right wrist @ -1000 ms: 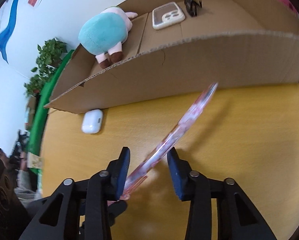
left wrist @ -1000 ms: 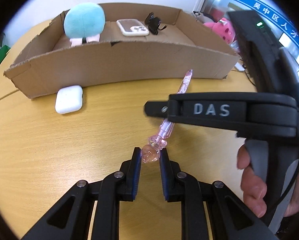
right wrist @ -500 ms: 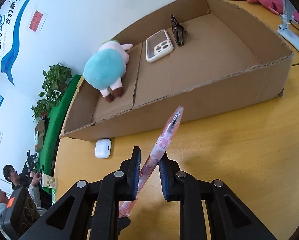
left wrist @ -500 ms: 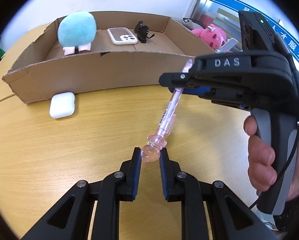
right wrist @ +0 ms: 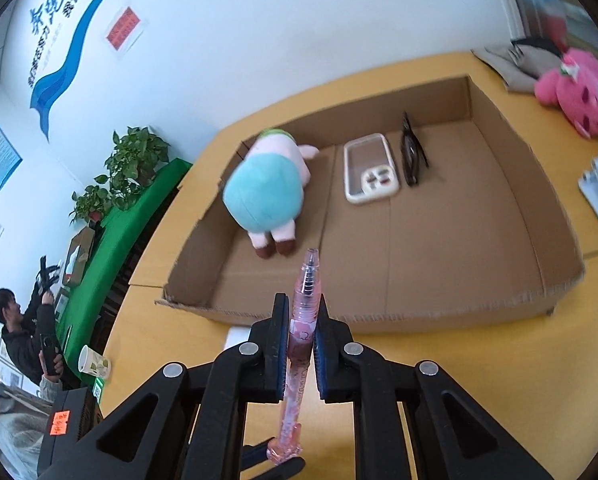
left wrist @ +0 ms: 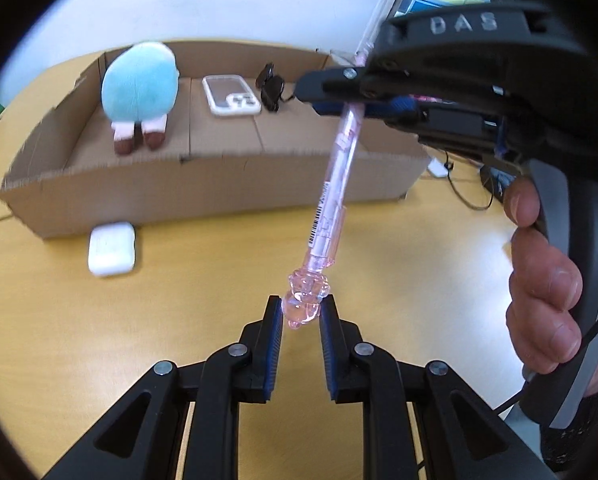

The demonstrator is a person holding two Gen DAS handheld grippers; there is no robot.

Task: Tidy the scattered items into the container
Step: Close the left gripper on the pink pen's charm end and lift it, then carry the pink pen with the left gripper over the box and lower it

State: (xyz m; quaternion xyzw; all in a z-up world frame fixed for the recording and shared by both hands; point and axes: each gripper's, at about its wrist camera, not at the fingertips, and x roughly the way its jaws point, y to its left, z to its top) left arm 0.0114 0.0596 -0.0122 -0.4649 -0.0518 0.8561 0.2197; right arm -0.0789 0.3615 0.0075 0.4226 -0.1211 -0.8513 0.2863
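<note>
Left gripper [left wrist: 299, 314]: pads closed on the figurine end of the pink pen [left wrist: 335, 184], low centre of the left view. Right gripper [right wrist: 301, 326]: clamped on the same pen's barrel, tip toward 12 o'clock, pen held in the air above the wooden table [left wrist: 59, 320]. White earbud case [left wrist: 111, 248]: on the table at 9 o'clock, just beside the front wall of the cardboard box [right wrist: 555, 240]. Inside the box, far side: teal plush toy [right wrist: 265, 196], phone [right wrist: 371, 174], black glasses [right wrist: 413, 156]. Beyond, at 2 o'clock in the right view: pink plush [right wrist: 579, 92].
</note>
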